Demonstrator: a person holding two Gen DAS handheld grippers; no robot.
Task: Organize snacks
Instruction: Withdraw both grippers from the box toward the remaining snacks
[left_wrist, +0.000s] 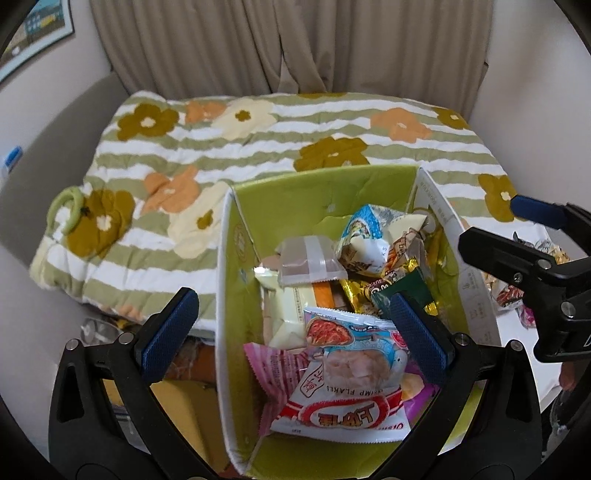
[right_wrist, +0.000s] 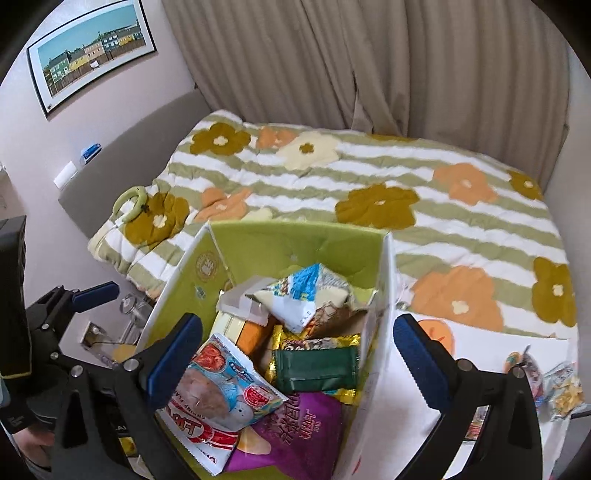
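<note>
Below both open jaws, shrimp flakes bag (left_wrist: 347, 373) lies boxed.

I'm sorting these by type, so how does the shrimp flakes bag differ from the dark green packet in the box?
The shrimp flakes bag is larger, pale blue, white and red with a picture and print; the green packet is smaller, plain dark green. The bag lies tilted near the front of the box; the packet lies flatter, farther back. Both are sealed and rest on other snacks.

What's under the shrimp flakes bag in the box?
The shrimp flakes bag lies on a purple packet and a pink packet inside the box. Anything deeper is covered.
</note>
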